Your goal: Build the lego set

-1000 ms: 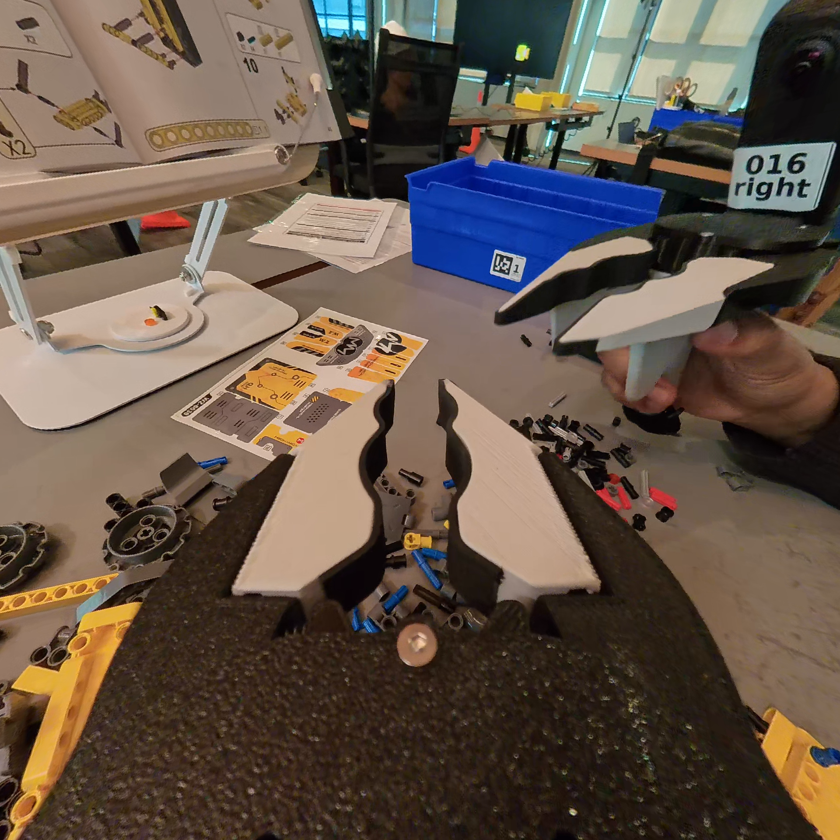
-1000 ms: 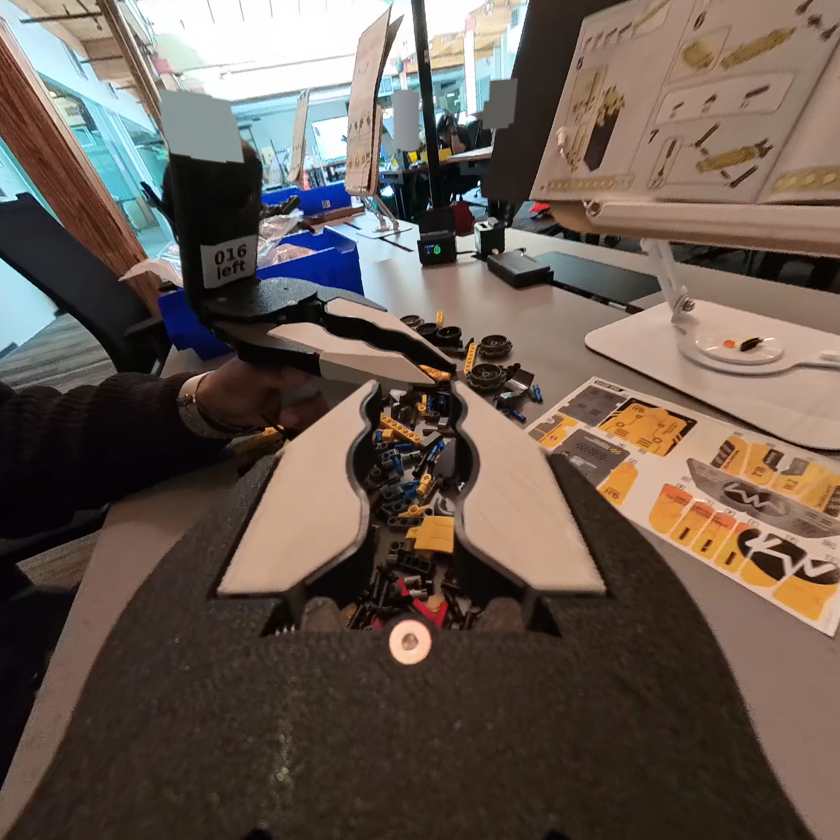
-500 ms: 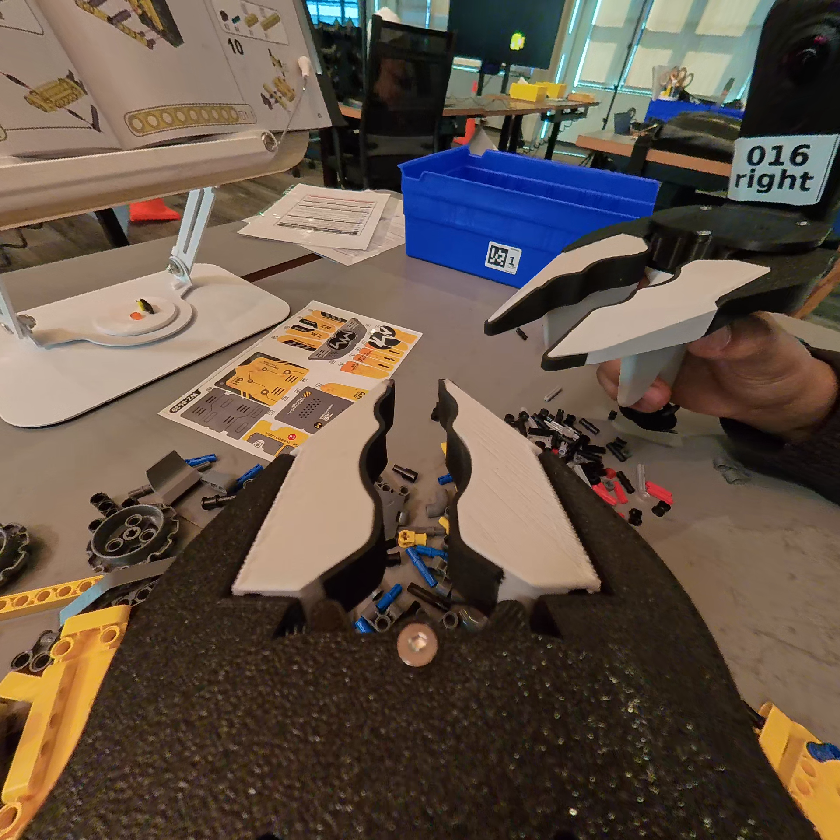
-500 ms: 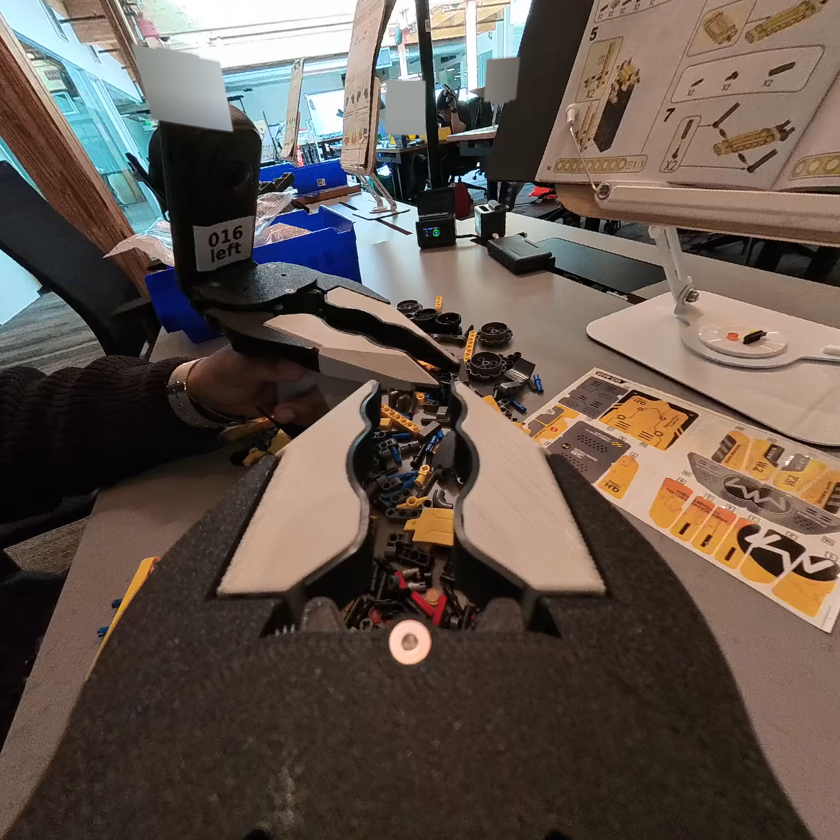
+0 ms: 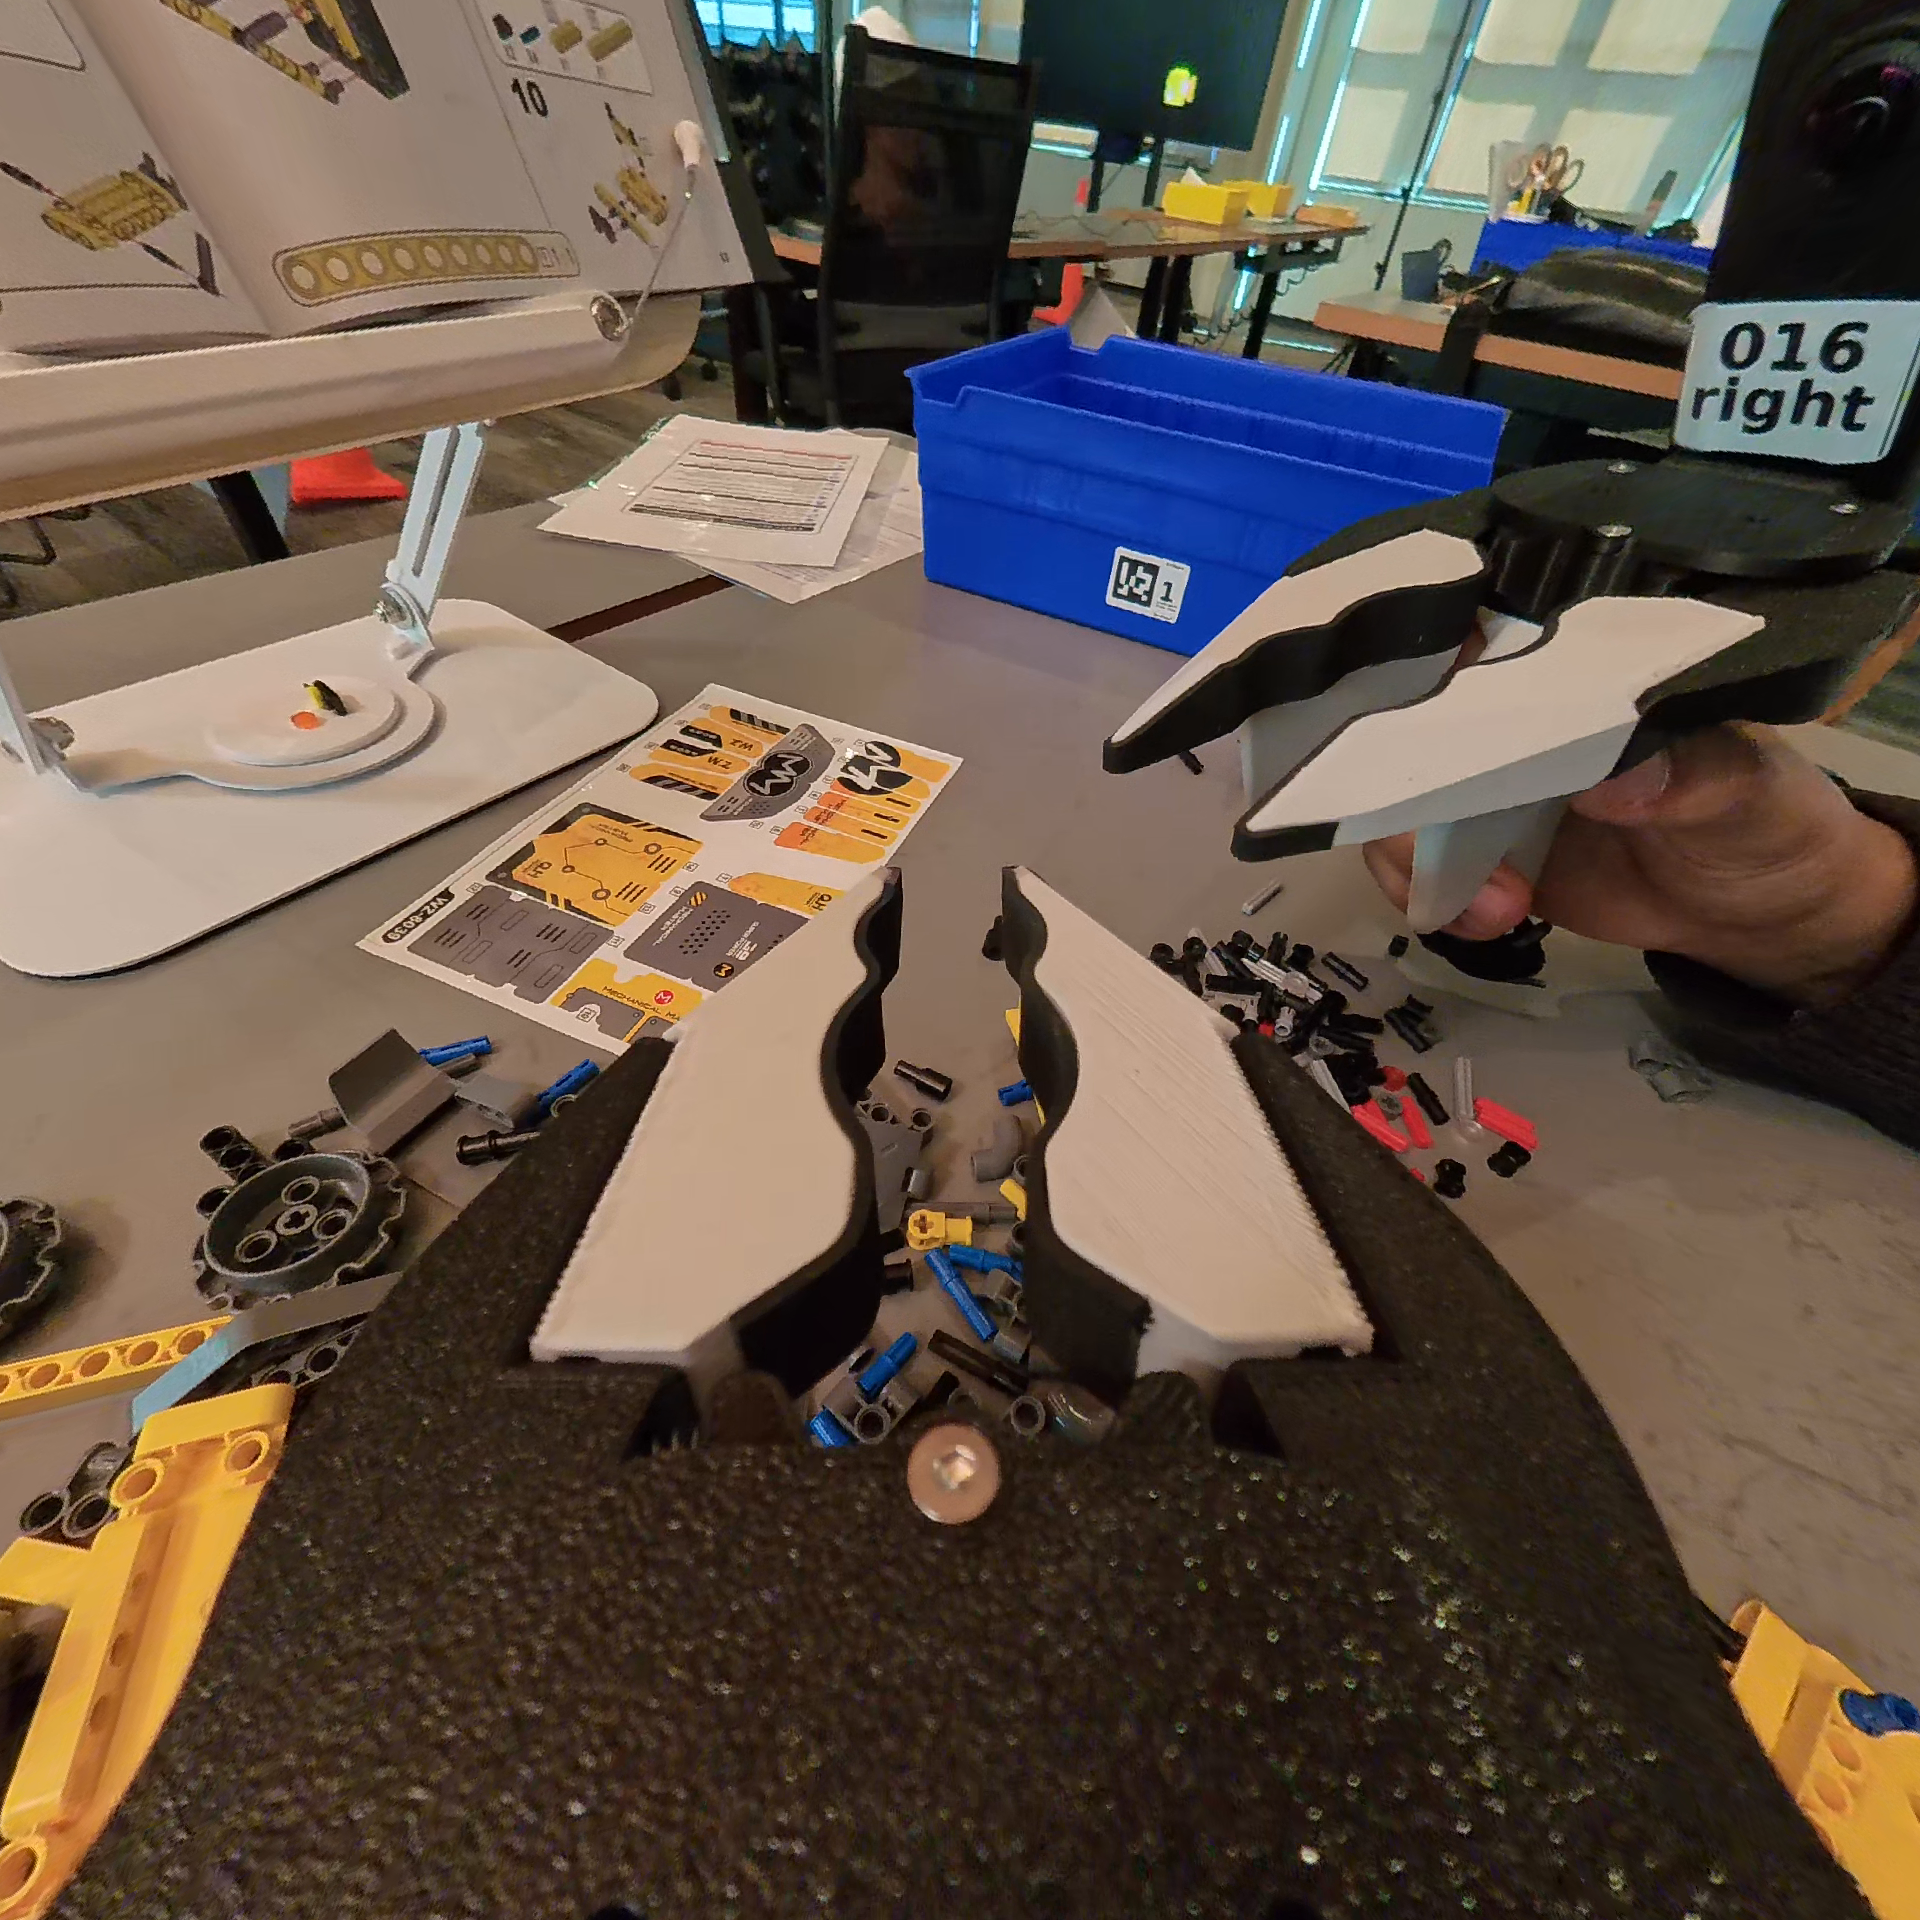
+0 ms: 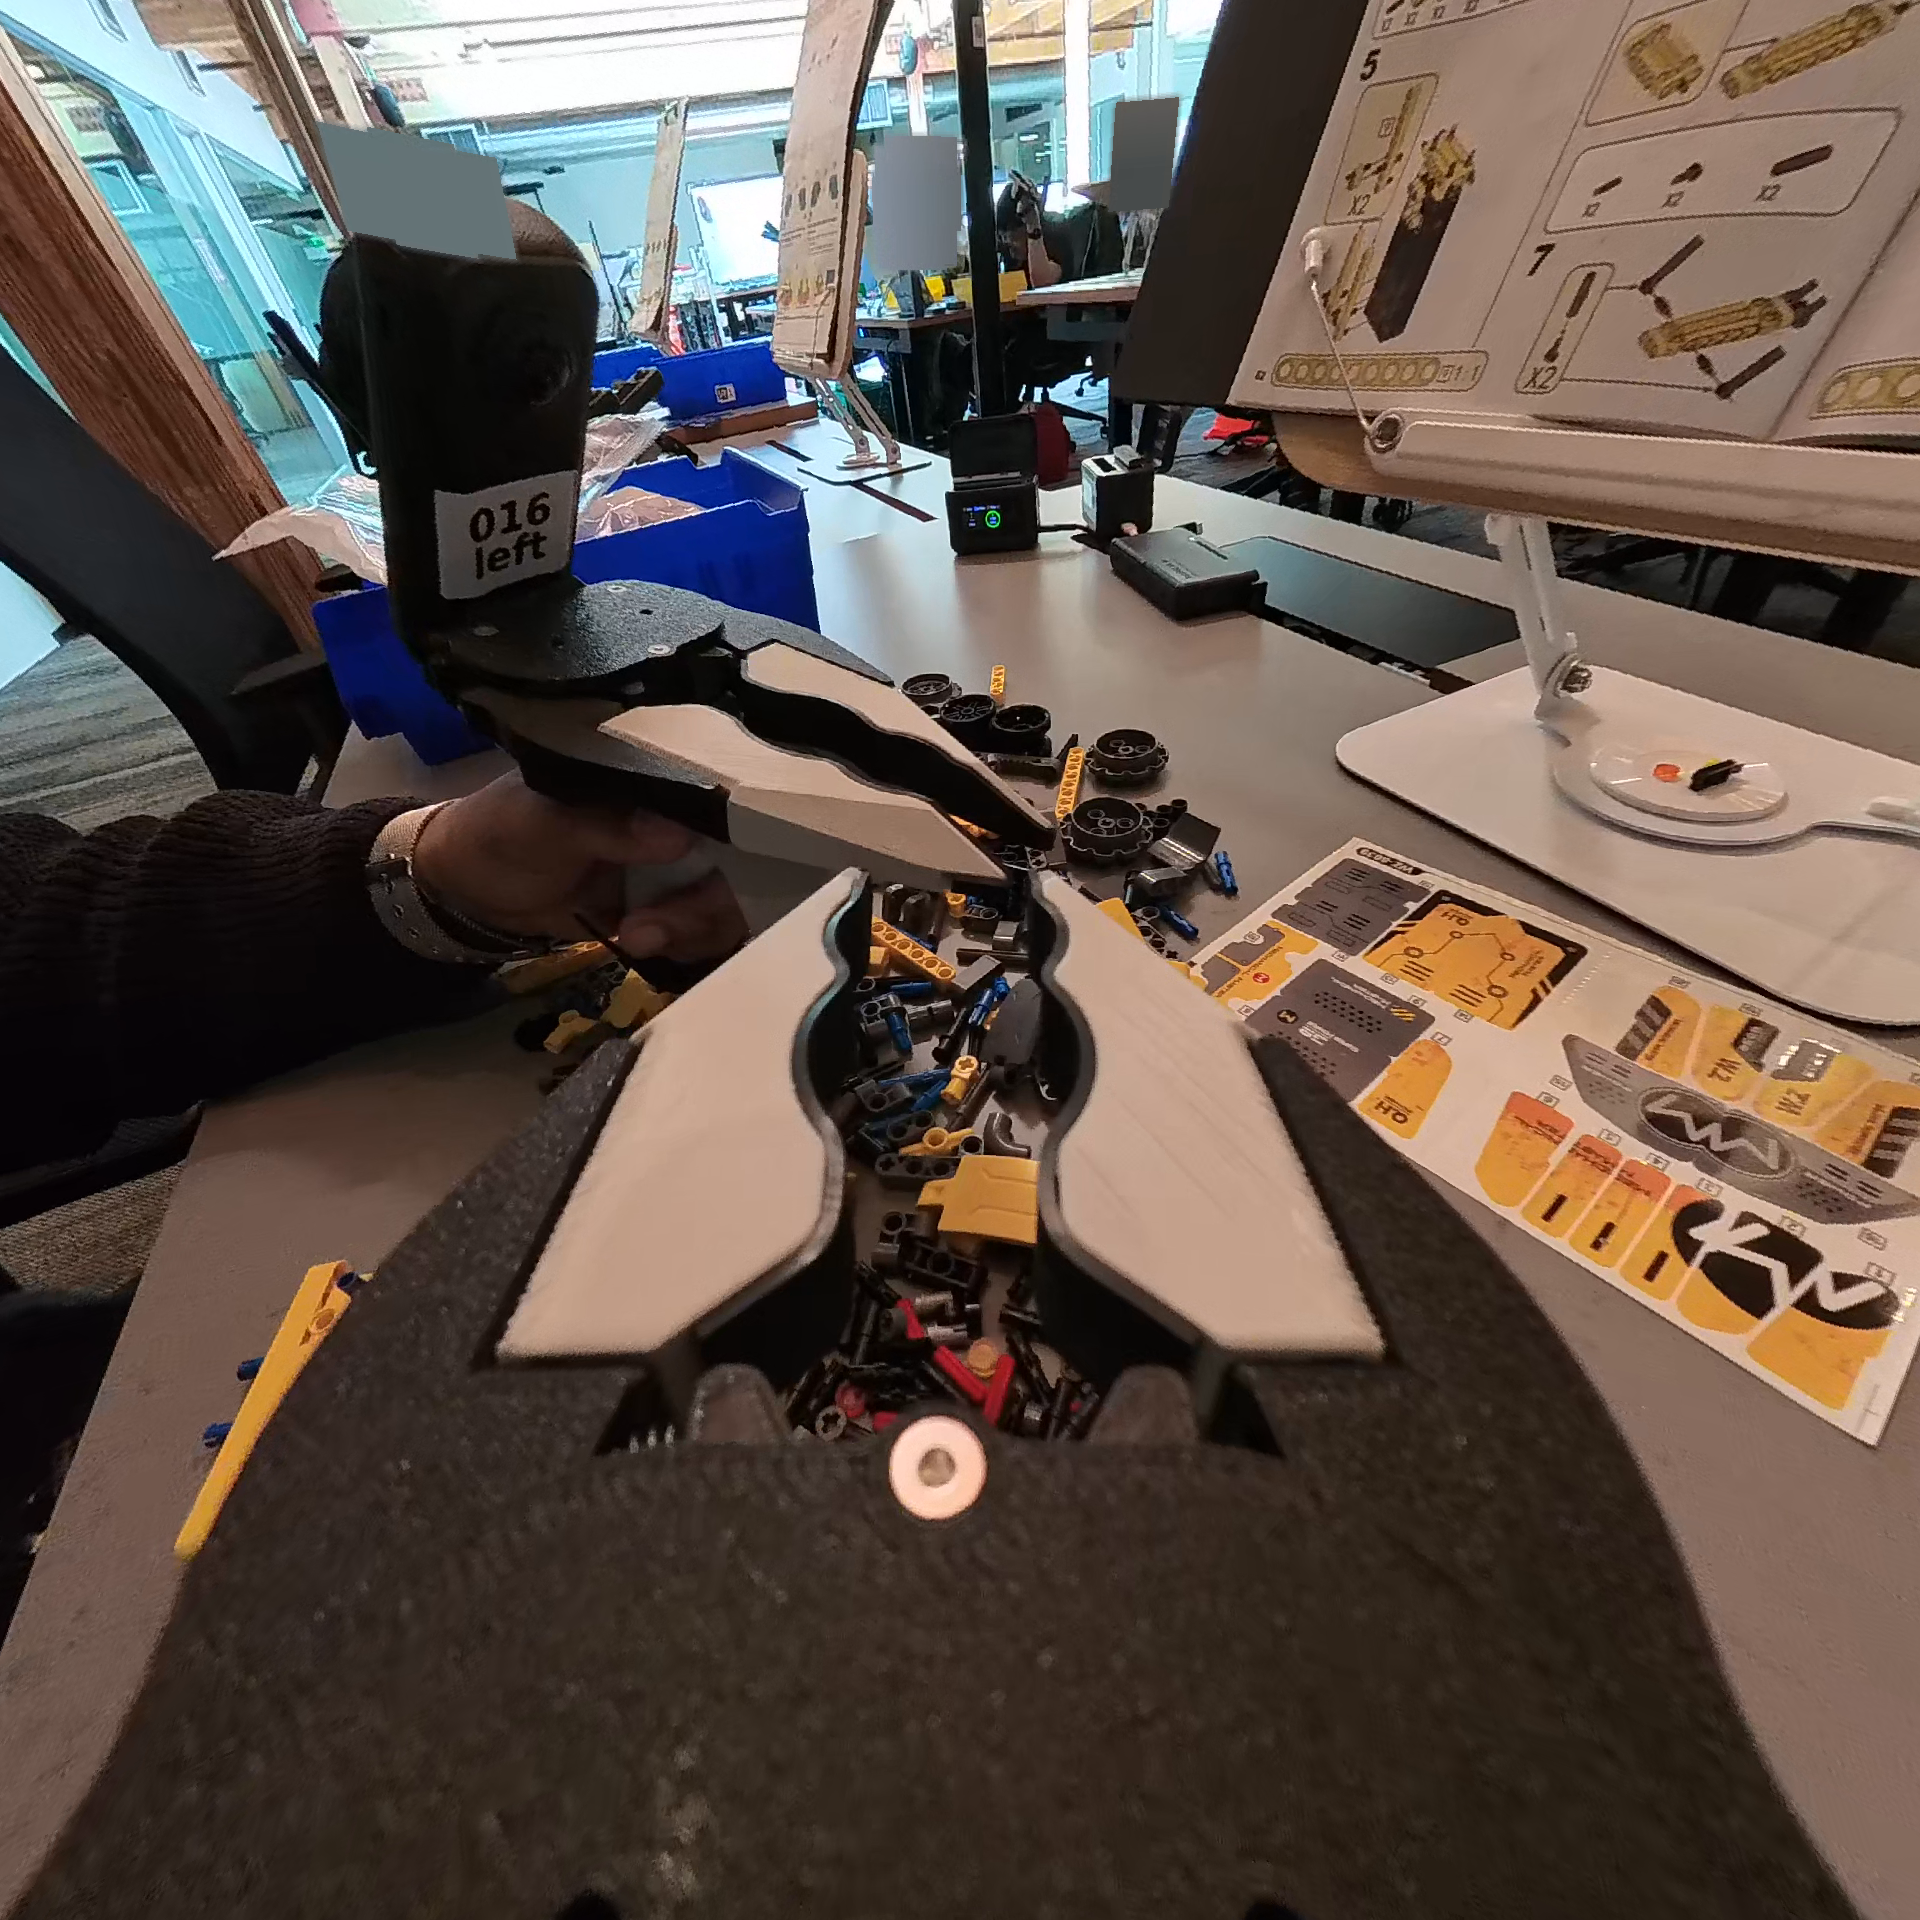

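Left wrist view: the left gripper (image 5: 948, 904) is hovering released, jaws parted and gripping nothing, above a scatter of small blue, grey and yellow building pieces (image 5: 961, 1262) lying on the grey table (image 5: 1714, 1299). A sticker sheet (image 5: 665, 862) is lying just beyond its tips, with a blue bin (image 5: 1195, 488) farther back. The right gripper (image 6: 951, 883) is likewise hanging released and empty over a pile of black and red pins (image 6: 935, 1351). A hand (image 5: 1704, 852) is gripping its handle. A white book stand (image 6: 1662, 821) is standing near the sheet.
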`<state>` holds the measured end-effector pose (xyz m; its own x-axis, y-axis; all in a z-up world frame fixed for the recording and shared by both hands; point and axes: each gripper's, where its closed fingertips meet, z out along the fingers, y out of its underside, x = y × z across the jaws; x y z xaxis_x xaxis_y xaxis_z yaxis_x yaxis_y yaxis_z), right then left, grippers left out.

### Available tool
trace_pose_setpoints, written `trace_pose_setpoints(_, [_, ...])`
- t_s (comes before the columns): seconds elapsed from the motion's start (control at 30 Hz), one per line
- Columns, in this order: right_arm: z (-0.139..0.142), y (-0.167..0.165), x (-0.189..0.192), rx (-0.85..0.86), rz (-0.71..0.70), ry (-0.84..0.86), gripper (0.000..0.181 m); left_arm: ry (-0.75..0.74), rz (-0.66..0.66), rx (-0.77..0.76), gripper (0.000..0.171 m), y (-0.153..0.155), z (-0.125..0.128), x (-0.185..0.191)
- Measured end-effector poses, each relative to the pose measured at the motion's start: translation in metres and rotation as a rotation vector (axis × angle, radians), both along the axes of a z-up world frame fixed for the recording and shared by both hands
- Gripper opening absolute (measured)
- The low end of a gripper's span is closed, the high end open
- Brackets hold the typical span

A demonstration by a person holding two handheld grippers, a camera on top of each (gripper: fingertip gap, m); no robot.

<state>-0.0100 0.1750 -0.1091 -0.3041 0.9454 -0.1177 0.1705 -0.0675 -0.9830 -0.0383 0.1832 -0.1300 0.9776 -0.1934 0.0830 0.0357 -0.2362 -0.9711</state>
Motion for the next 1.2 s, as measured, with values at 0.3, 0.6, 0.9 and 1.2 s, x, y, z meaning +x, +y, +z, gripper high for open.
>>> trace_pose_setpoints(0.3, [0.107, 0.034, 0.076, 0.085, -0.241, 0.342, 0.016, -0.033, 0.026, 0.015, 0.019, -0.002, 0.005, -0.010])
trace_pose_setpoints(0.6, [-0.029, 0.011, 0.176, 0.186, -0.405, -0.378, 0.013, -0.019, 0.030, 0.084, 0.019, -0.010, 0.030, -0.010])
trace_pose_setpoints(0.9, [-0.110, -0.012, 0.209, 0.053, -0.557, -0.484, 0.020, 0.007, 0.101, 0.080, 0.019, -0.013, 0.018, -0.026])
trace_pose_setpoints(1.2, [-0.114, -0.009, 0.202, 0.120, -0.545, -0.526, 0.008, -0.013, 0.158, 0.104, 0.019, -0.024, 0.018, -0.035])
